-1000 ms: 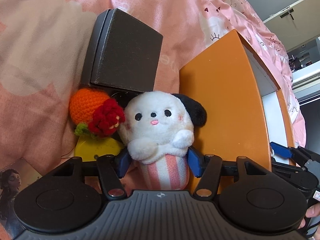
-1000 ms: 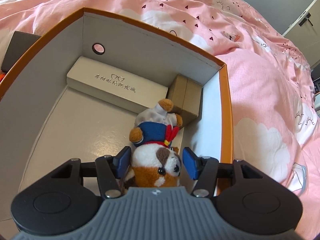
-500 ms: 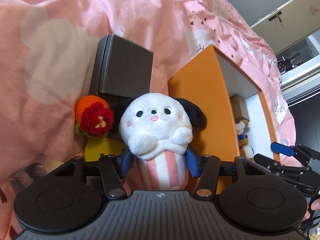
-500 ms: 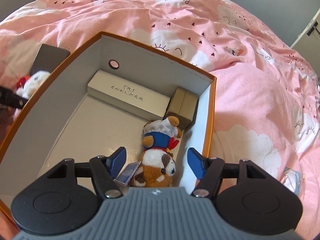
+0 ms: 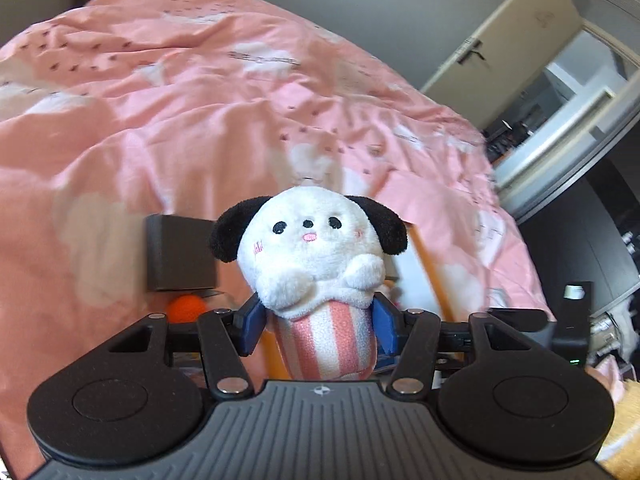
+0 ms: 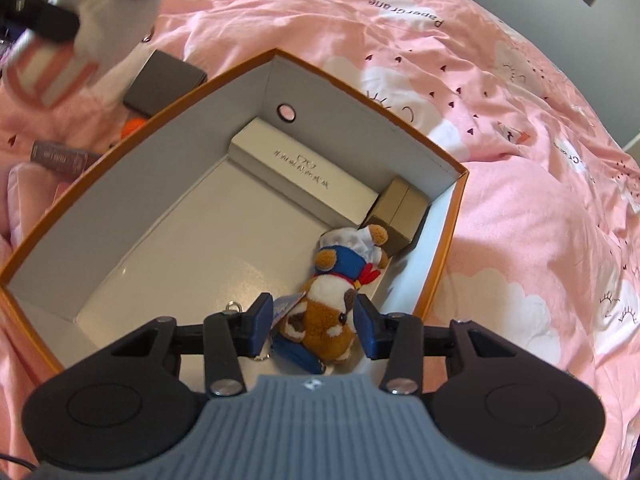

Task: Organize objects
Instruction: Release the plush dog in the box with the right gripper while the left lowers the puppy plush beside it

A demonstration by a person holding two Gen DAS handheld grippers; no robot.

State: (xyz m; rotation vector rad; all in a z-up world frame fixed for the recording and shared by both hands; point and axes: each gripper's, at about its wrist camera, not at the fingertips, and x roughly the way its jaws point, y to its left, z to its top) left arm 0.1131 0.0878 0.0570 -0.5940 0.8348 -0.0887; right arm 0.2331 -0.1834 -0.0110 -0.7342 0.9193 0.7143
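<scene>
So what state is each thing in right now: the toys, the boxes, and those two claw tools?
White dog plush: held up above the bed, upright.
Left gripper: shut on the plush.
Orange box: open, lidless.
Brown dog plush: lying inside the box.
Right gripper: jaws just closing, astride it; contact unclear.
Beige case: closed, inside.
Dark box: closed, outside.

You have lifted the white plush dog (image 5: 316, 256) clear of the bed; the dark box (image 5: 180, 254) and orange ball (image 5: 188, 308) it sat against now lie below and behind it. Your right gripper (image 6: 316, 320) let go of the brown plush dog (image 6: 332, 312), drew back from the orange box (image 6: 444, 264), and its fingers (image 6: 260, 318) have just been closing, the toy lying loose on the box floor below them.
</scene>
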